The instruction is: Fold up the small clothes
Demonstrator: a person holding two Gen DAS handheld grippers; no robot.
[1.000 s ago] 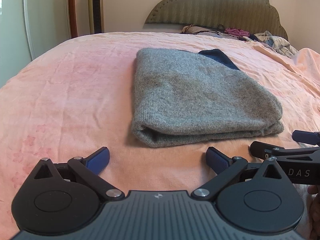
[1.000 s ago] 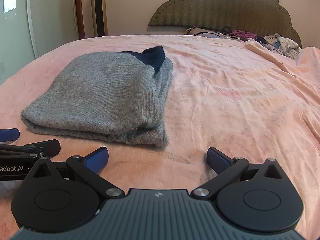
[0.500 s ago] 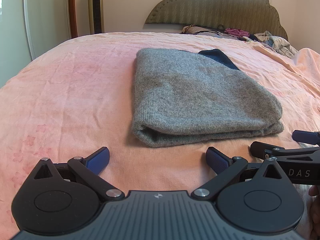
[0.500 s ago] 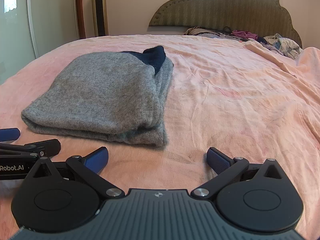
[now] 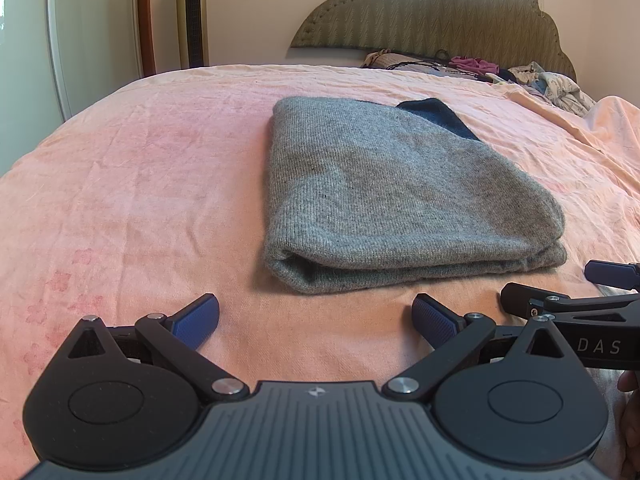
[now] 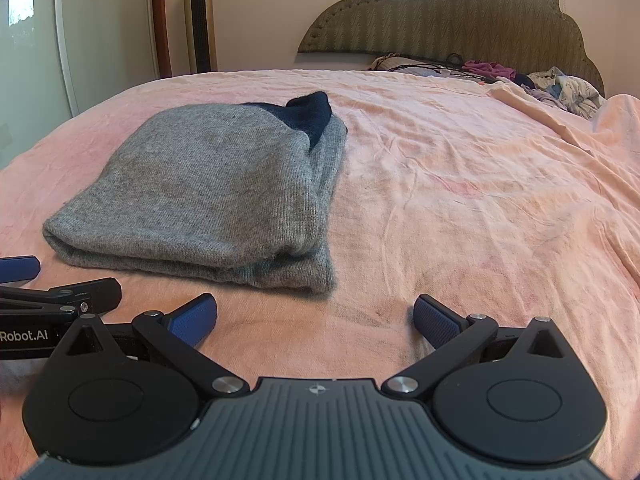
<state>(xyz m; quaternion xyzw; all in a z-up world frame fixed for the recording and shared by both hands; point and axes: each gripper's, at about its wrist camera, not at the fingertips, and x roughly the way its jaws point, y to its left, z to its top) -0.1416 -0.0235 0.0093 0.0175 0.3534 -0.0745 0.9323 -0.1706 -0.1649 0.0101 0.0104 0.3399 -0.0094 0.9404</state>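
A grey knitted garment (image 5: 400, 200) lies folded on the pink bed sheet (image 5: 140, 200), with a dark blue part (image 5: 436, 114) showing at its far end. It also shows in the right wrist view (image 6: 216, 192), left of centre. My left gripper (image 5: 316, 316) is open and empty, just in front of the garment's near fold. My right gripper (image 6: 316, 318) is open and empty, in front of the garment's near right corner. The two grippers sit side by side, close together.
A pile of loose clothes (image 5: 520, 76) lies at the head of the bed by the padded headboard (image 5: 440, 12). A tower fan (image 5: 192, 16) and a wardrobe door (image 5: 92, 28) stand beyond the bed's far left edge.
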